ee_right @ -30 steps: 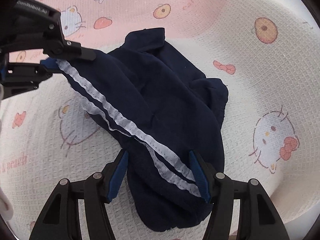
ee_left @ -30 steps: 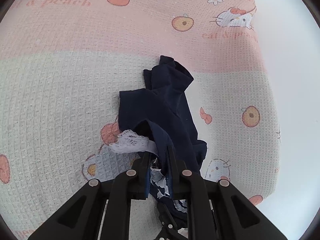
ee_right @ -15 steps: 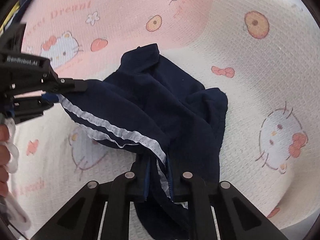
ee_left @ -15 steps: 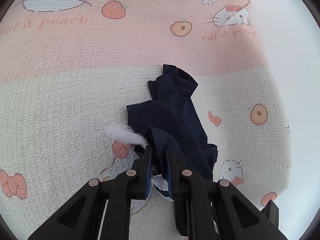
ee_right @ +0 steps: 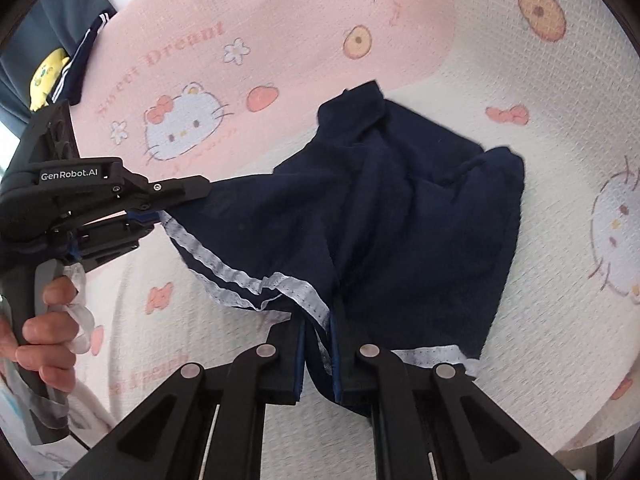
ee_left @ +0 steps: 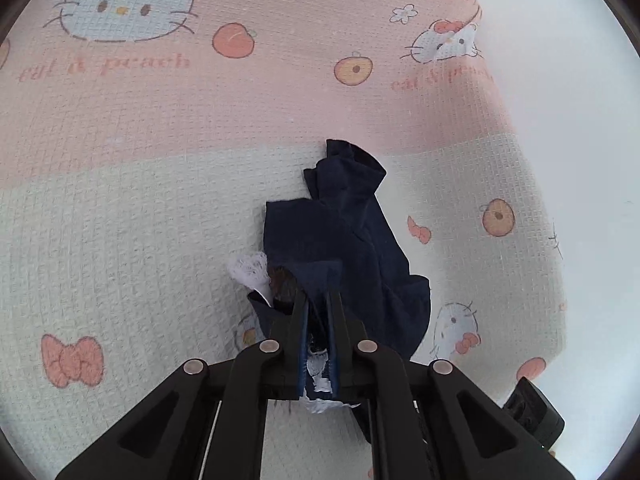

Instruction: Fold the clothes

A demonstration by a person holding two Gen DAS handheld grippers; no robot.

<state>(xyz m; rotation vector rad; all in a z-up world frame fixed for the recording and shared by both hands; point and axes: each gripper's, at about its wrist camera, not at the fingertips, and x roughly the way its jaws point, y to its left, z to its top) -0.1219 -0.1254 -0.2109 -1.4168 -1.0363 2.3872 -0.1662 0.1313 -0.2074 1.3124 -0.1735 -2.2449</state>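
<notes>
The left gripper [ee_left: 318, 304] has its fingers [ee_left: 299, 320] pressed almost together on a bunched fold of the navy garment [ee_left: 348, 240], with a scrap of the white lace trim [ee_left: 250, 270] sticking out just to their left. The right gripper [ee_right: 318, 328] has just been closing: its fingers [ee_right: 298, 344] now pinch the trimmed hem of the garment [ee_right: 380, 216], cloth and white lace trim [ee_right: 240, 280] caught between the pads. The garment is lifted along this near edge and stretched between the two grippers, while its far end lies crumpled on the blanket [ee_right: 280, 40], a pink and cream waffle cover printed with cartoon cats, bows and peaches. The left wrist view shows only a narrow, bunched column of the cloth running away from its fingers, and the blanket's right edge against a pale surface. The right wrist view shows the garment's full spread, the double line of lace sagging between the grips, and at the left the other gripper [ee_right: 160, 204] from the side, clamped on a corner, with the person's hand [ee_right: 44, 340] around its handle.
</notes>
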